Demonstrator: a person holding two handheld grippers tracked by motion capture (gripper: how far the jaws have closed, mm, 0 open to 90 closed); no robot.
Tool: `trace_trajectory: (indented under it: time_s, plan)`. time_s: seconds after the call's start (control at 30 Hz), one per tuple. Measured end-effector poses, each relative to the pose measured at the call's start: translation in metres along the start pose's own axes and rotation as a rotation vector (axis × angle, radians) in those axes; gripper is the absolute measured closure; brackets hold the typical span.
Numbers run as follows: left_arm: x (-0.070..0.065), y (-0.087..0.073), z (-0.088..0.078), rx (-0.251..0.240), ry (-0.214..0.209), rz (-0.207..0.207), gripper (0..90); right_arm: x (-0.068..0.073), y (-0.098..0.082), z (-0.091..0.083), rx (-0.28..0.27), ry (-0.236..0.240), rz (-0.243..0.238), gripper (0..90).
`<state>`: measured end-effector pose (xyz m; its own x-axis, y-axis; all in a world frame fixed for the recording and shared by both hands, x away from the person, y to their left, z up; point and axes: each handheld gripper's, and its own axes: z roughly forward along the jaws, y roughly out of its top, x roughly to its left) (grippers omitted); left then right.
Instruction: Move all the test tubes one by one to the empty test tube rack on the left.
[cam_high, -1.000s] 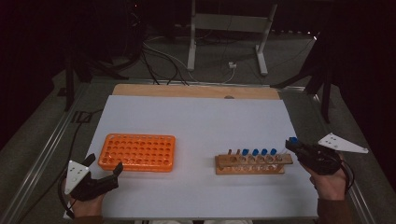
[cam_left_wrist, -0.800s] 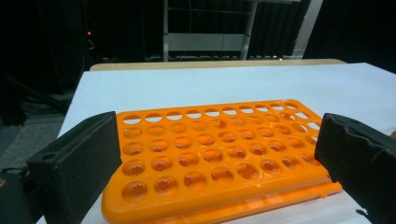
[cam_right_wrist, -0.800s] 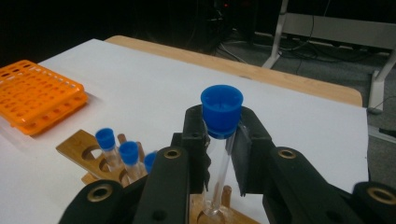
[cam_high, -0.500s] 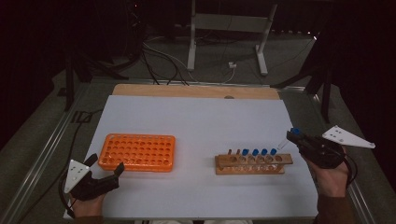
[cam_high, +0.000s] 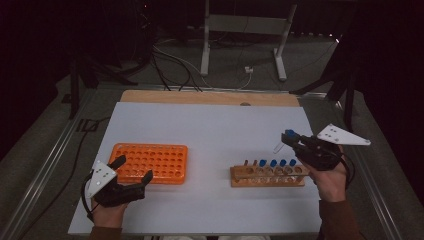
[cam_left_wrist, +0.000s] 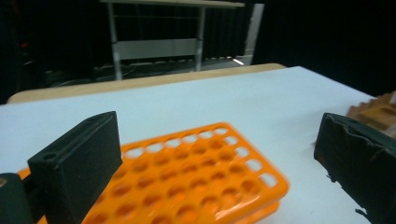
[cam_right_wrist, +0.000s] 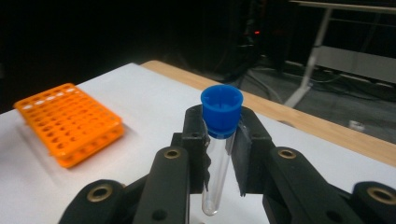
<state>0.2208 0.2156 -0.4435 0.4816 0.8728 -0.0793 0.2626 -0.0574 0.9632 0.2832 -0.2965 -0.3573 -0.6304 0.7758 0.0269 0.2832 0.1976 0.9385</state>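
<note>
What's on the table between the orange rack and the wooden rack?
Nothing: in the high view, only bare white table separates the orange rack from the wooden rack.

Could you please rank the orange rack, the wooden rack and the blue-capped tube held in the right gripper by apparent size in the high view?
1. orange rack
2. wooden rack, narrower front to back
3. blue-capped tube, clearly smallest; raised nearer the camera, yet still smallest.

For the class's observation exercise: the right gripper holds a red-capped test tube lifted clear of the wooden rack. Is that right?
Not quite: the cap is blue, not red, as the right gripper view shows. The right gripper does hold the test tube lifted clear of the wooden rack.
</note>
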Motion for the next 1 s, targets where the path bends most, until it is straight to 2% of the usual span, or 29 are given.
trace_trajectory:
  time_s: [0.03, 0.07, 0.13, 0.2, 0.23, 0.27, 0.3, 0.37, 0.57, 0.8, 0.83, 0.9, 1.0]
  plan:
    - [-0.005, 0.006, 0.006, 0.002, -0.021, 0.007, 1.7, 0.003, 0.001, 0.003, 0.004, 0.006, -0.006, 76.8]
    - [-0.005, 0.006, 0.006, 0.002, -0.021, 0.007, 1.7, 0.003, 0.001, 0.003, 0.004, 0.006, -0.006, 76.8]
    - [-0.013, 0.015, 0.016, 0.012, -0.061, 0.012, 1.7, 0.014, 0.004, 0.015, 0.018, 0.053, -0.006, 76.8]
    - [-0.015, 0.018, 0.020, 0.012, -0.070, 0.015, 1.8, 0.017, 0.004, 0.018, 0.020, 0.066, -0.003, 76.8]
    - [-0.019, 0.021, 0.025, 0.010, -0.080, 0.017, 1.8, 0.025, 0.005, 0.026, 0.028, 0.094, -0.007, 76.8]
    - [-0.024, 0.025, 0.033, 0.009, -0.095, 0.025, 1.8, 0.029, 0.006, 0.030, 0.031, 0.102, -0.012, 76.8]
    - [-0.024, 0.025, 0.033, 0.009, -0.095, 0.025, 1.8, 0.029, 0.006, 0.030, 0.031, 0.102, -0.012, 76.8]
    - [-0.032, 0.029, 0.042, 0.013, -0.115, 0.042, 1.8, 0.038, 0.008, 0.040, 0.041, 0.124, -0.019, 76.8]
    - [-0.054, 0.038, 0.063, 0.030, -0.168, 0.082, 1.9, 0.052, 0.010, 0.055, 0.055, 0.155, -0.030, 76.8]
    - [-0.077, 0.044, 0.079, 0.032, -0.245, 0.074, 4.9, 0.071, 0.010, 0.071, 0.073, 0.196, -0.048, 76.8]
    - [-0.084, 0.045, 0.083, 0.036, -0.265, 0.081, 6.4, 0.077, 0.010, 0.074, 0.078, 0.210, -0.051, 76.8]
    - [-0.089, 0.046, 0.086, 0.039, -0.277, 0.082, 6.9, 0.079, 0.010, 0.075, 0.080, 0.217, -0.052, 76.8]
    - [-0.100, 0.047, 0.094, 0.054, -0.308, 0.083, 10.3, 0.090, 0.010, 0.081, 0.087, 0.245, -0.063, 76.8]
